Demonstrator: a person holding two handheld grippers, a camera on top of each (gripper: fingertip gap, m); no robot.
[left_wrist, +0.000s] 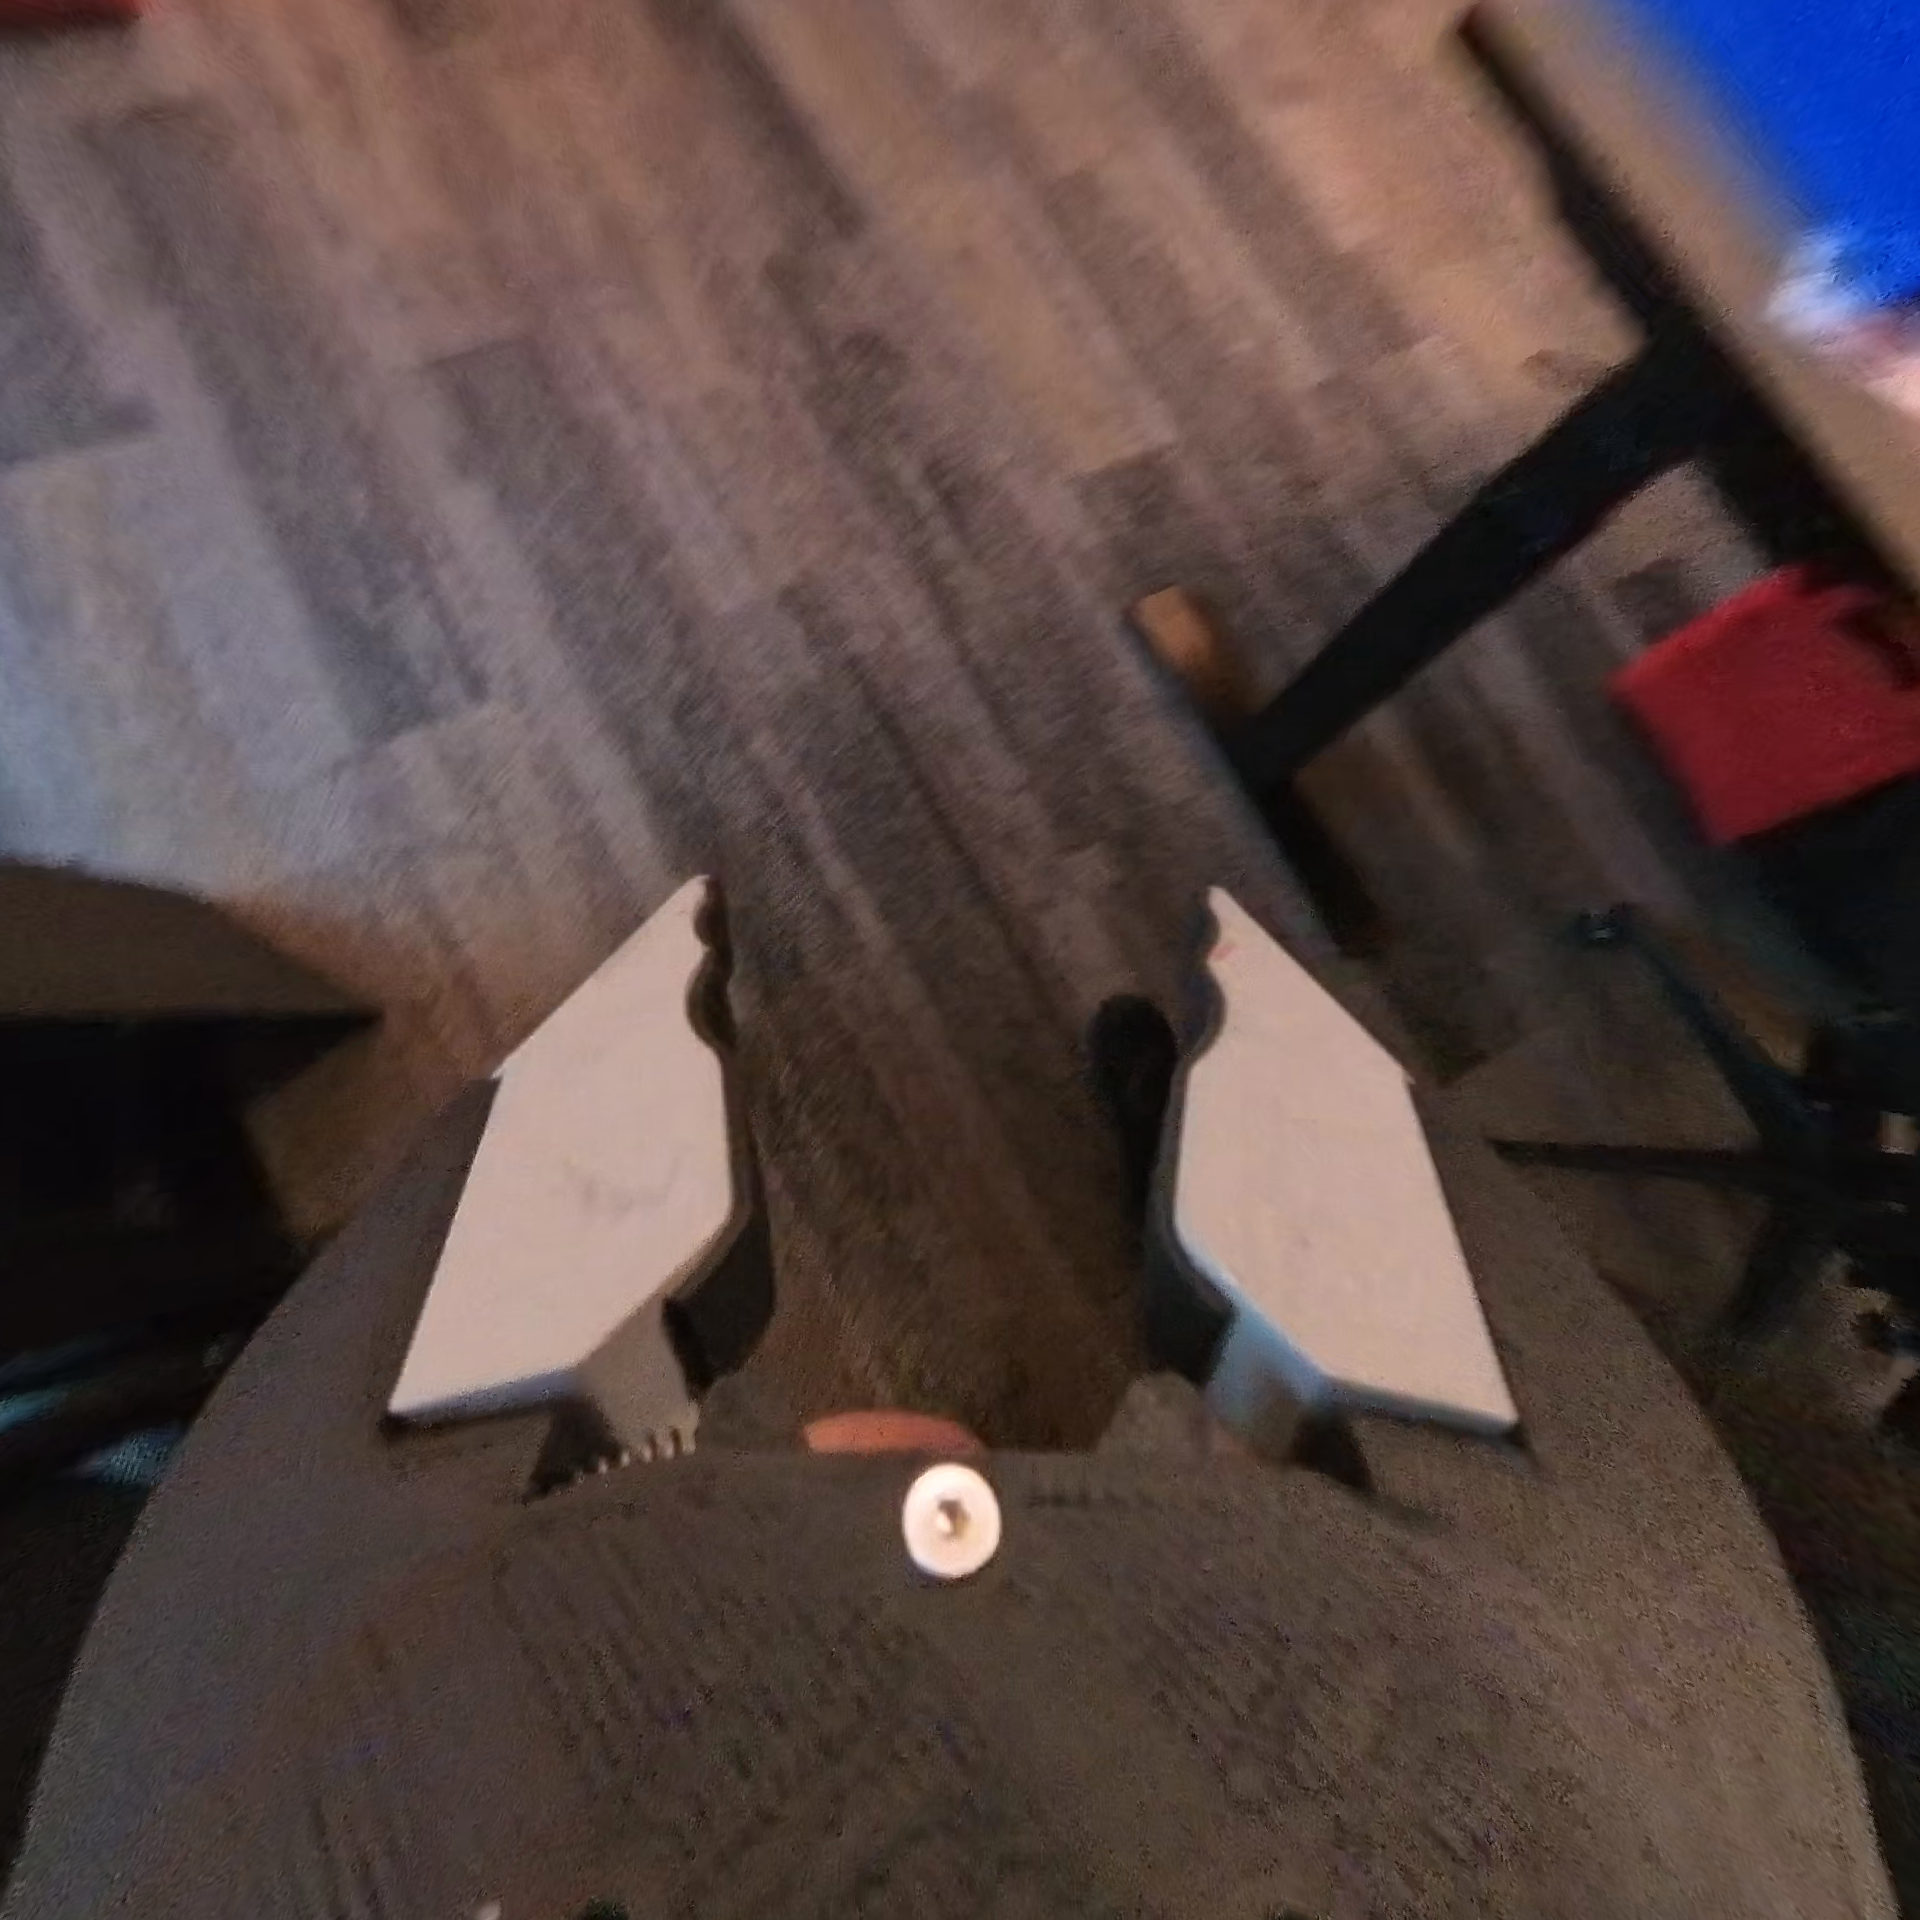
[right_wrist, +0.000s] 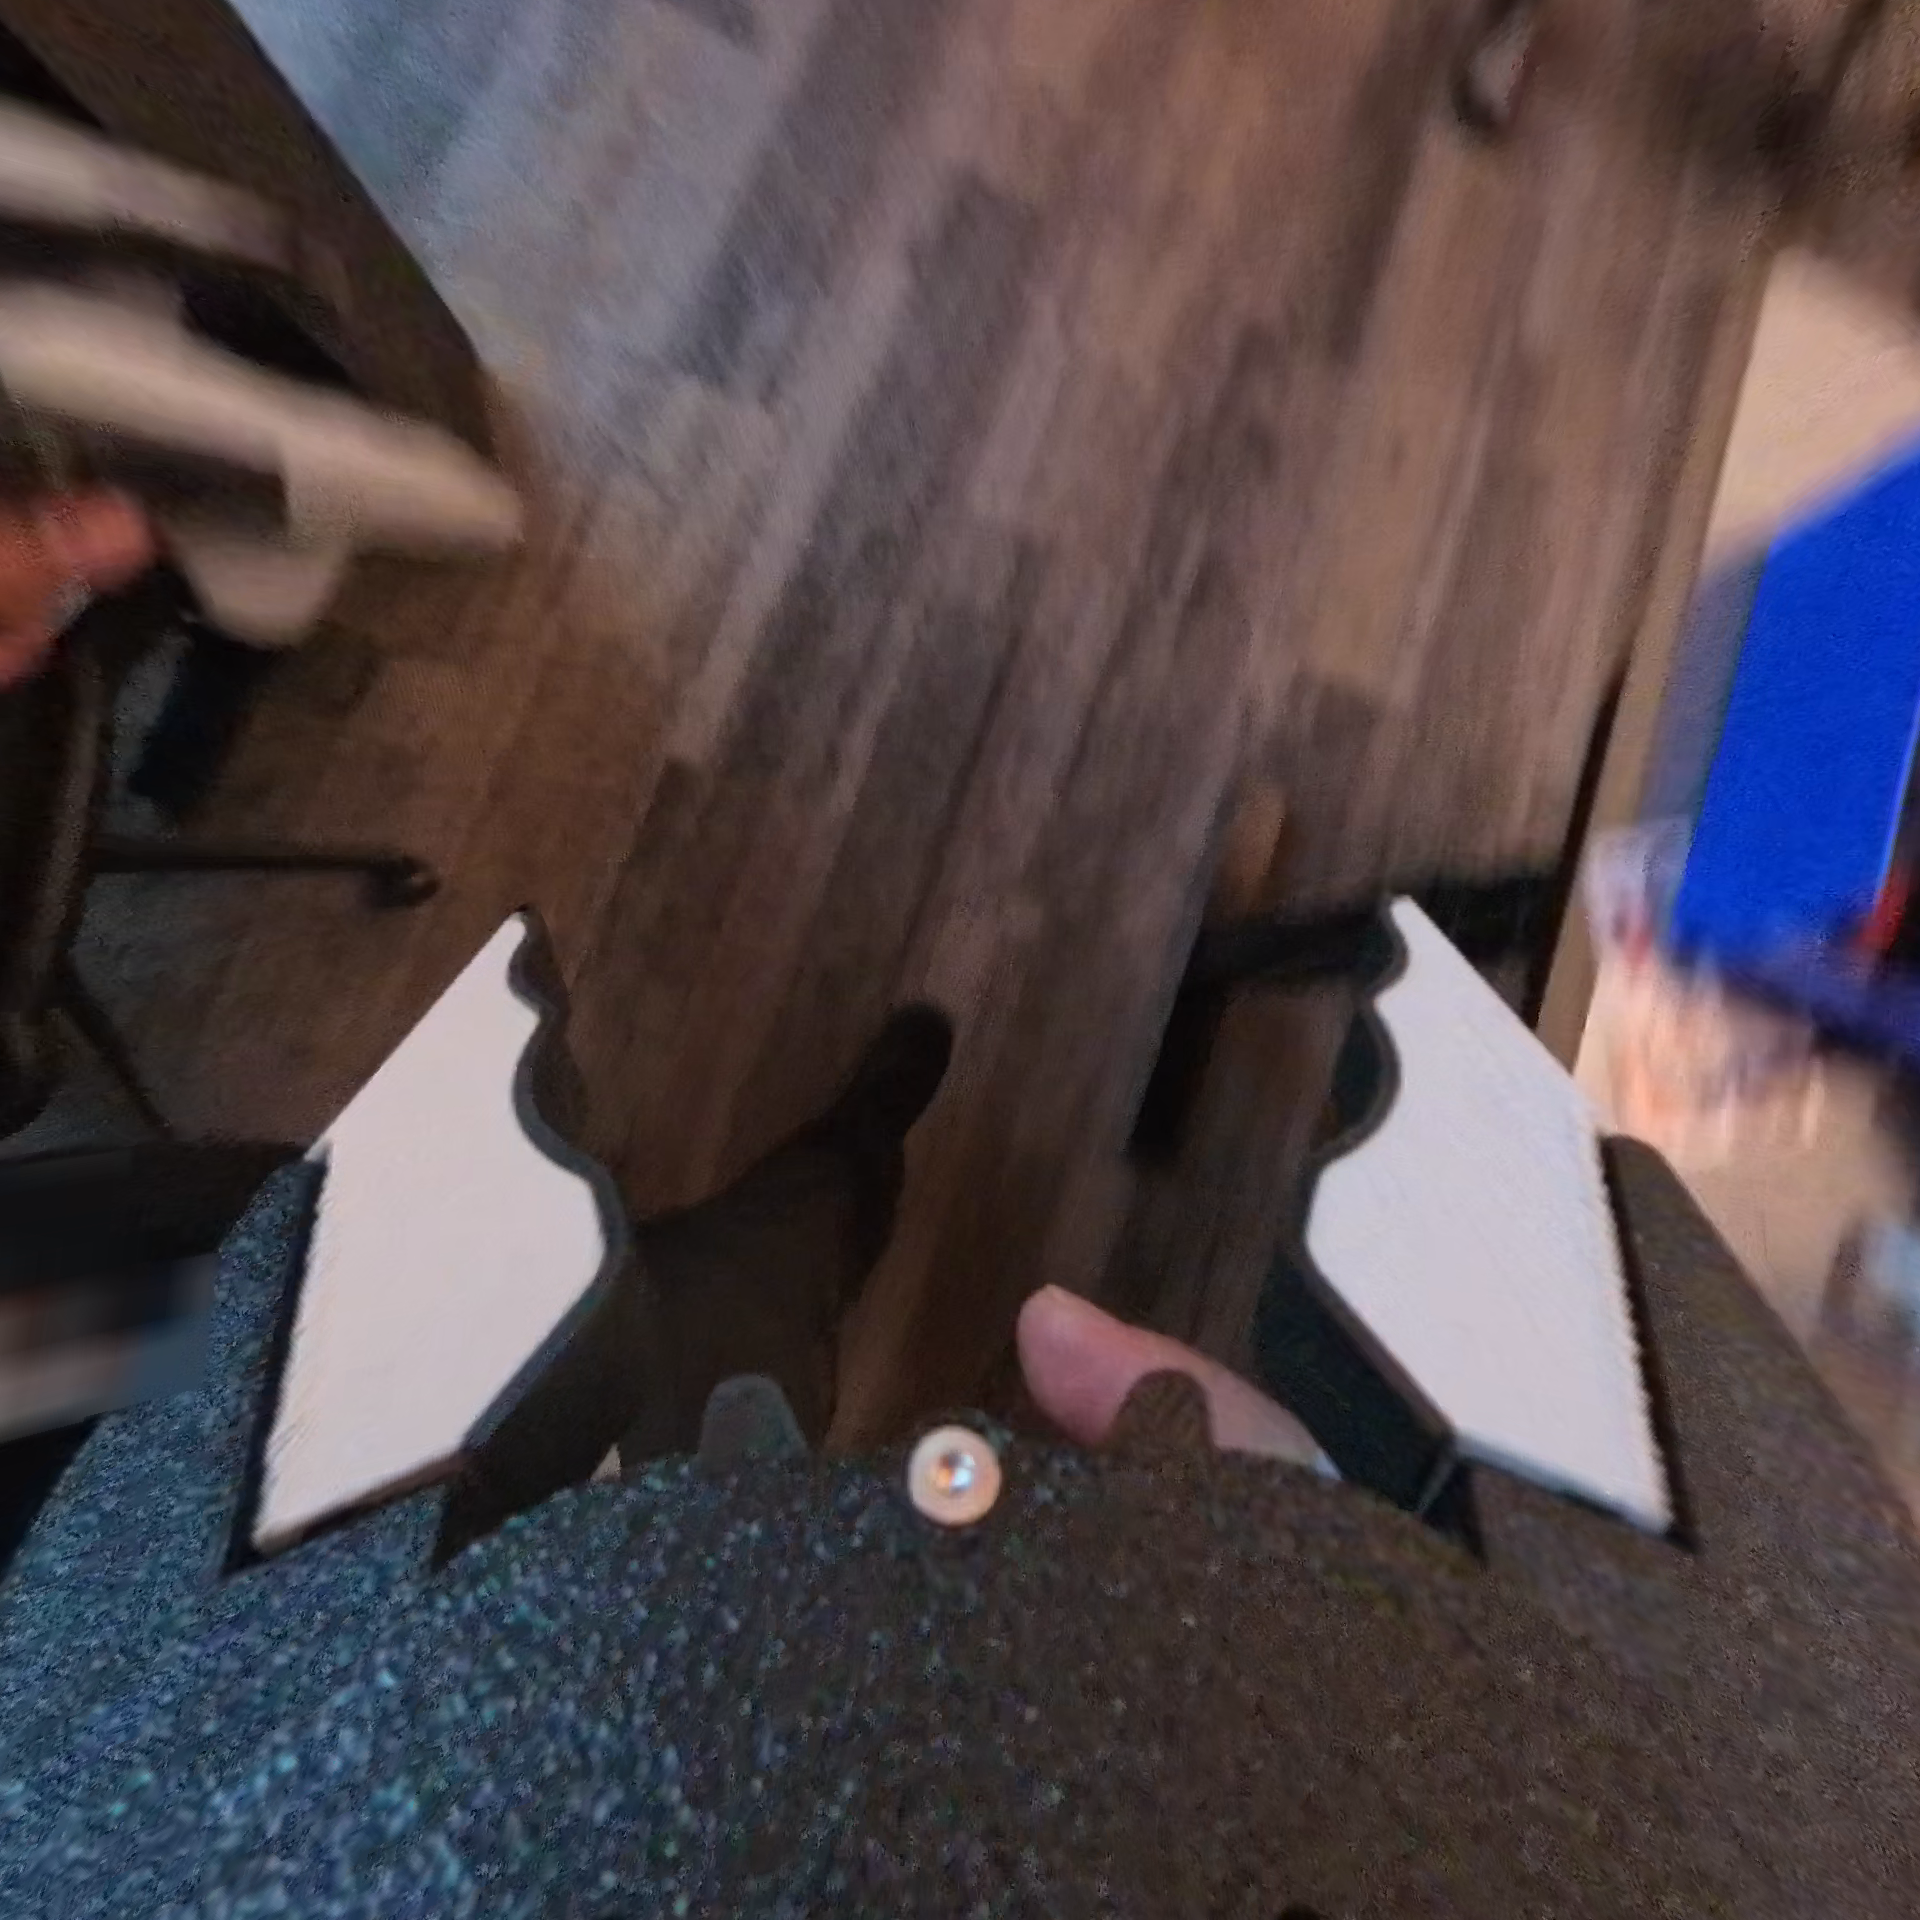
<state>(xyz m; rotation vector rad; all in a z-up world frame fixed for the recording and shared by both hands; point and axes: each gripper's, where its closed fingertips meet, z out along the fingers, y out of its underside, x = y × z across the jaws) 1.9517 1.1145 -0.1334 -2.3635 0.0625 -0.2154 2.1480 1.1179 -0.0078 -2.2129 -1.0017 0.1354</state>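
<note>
A: What do the grippers hold?
B: Nothing. The left gripper (left_wrist: 961, 914) and right gripper (right_wrist: 961, 935) are both spread apart, empty, above blurred grey-brown plank flooring (left_wrist: 727, 468).
A: Anything nearby?
B: A black frame (left_wrist: 1507, 520) and red box (left_wrist: 1766, 696) sit right of the left one.

Left hand-held gripper (left_wrist: 961, 935) spread, empty; right hand-held gripper (right_wrist: 961, 966) likewise.

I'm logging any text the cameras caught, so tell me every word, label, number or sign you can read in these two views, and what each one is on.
None can be read. Both views are motion-blurred.
Blue object at the right: some smeared white and red marks below it, illegible.
Red object: no writing visible.
Left gripper and right gripper, both open over the wood-grain surface: no markings visible.
</note>
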